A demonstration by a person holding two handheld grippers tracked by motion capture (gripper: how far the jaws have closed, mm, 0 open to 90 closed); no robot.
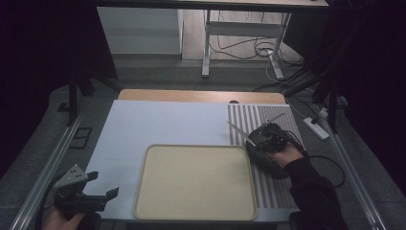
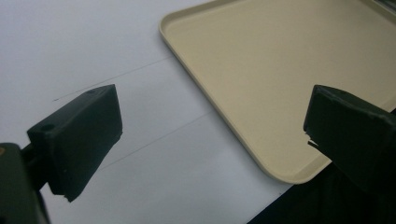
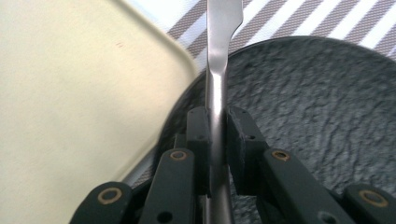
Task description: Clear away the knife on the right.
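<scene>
the right gripper (image 3: 215, 123) pinches a knife (image 3: 219, 56) above a dark plate (image 3: 317, 102) beside the tray (image 1: 196, 184), while the left gripper (image 1: 103, 184) hangs wide open.

The high view looks forward and down from above the near edge of the counter (image 1: 143, 124). The left gripper view sits low and close, facing the near left corner of the shallow beige plastic tray (image 2: 261, 70). The right gripper view, very close, faces that tray's right edge (image 3: 70, 93); all three share the tray (image 1: 194, 182).
</scene>
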